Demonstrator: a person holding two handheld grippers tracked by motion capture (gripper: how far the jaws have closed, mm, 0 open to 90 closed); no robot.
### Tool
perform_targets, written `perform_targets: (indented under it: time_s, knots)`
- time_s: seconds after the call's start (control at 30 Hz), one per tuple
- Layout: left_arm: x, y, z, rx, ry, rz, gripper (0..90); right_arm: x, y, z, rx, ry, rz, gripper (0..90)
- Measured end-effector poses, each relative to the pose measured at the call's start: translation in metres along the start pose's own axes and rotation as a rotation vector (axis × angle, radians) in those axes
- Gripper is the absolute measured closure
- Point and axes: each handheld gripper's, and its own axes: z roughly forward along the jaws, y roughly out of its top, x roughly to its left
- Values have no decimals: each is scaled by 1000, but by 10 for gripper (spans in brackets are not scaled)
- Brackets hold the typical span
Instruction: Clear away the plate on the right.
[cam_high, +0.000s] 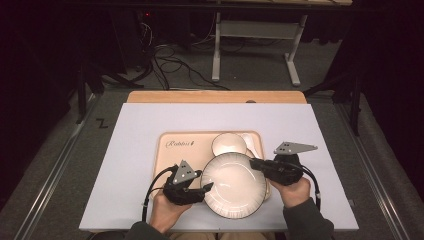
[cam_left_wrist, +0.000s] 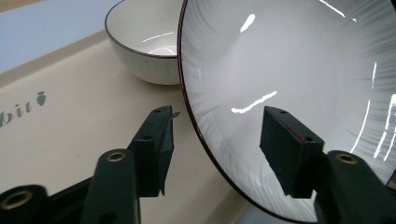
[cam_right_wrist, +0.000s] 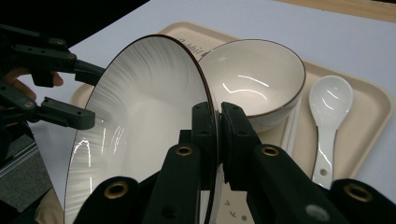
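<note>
Two grippers meet on one wide white ceramic plate with a dark rim (cam_high: 233, 185), which sits at the near edge of the beige rectangular plastic tray (cam_high: 167, 157), partly overhanging it toward the person. In the high view the left gripper (cam_high: 206, 187) reaches the plate's left rim and the right gripper (cam_high: 256, 163) its right rim, probably so the load is shared from opposite sides. Behind the plate on the tray stands a small white ceramic bowl (cam_high: 229, 143), with a white ceramic spoon (cam_high: 251, 144) just right of it.

From the left gripper view, the plate (cam_left_wrist: 289, 84) rises steeply, its rim passing between the spread jaws: one jaw lies under the rim over the tray (cam_left_wrist: 79, 140), the other inside the well, neither clearly pressing yet. I judge this grip is about to be taken. The bowl (cam_left_wrist: 144, 51) stands just beyond the plate.

From the right gripper view, the jaws are pressed together, pinching the plate's (cam_right_wrist: 135, 126) rim edge-on, which seems to be what keeps it tilted. The left gripper (cam_right_wrist: 91, 93) straddles the far rim. Bowl (cam_right_wrist: 261, 79) and spoon (cam_right_wrist: 329, 107) lie behind the plate.
</note>
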Motion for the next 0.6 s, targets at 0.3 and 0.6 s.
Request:
perform_targets:
  time_s: [0.3, 0.6]
  knots:
    - [7, -1, -2, 11, 8, -36, 570, 12, 8, 11, -3, 29, -19, 856]
    - [13, 0, -7, 19, 34, -55, 689, 17, 12, 15, -22, 35, -41, 855]
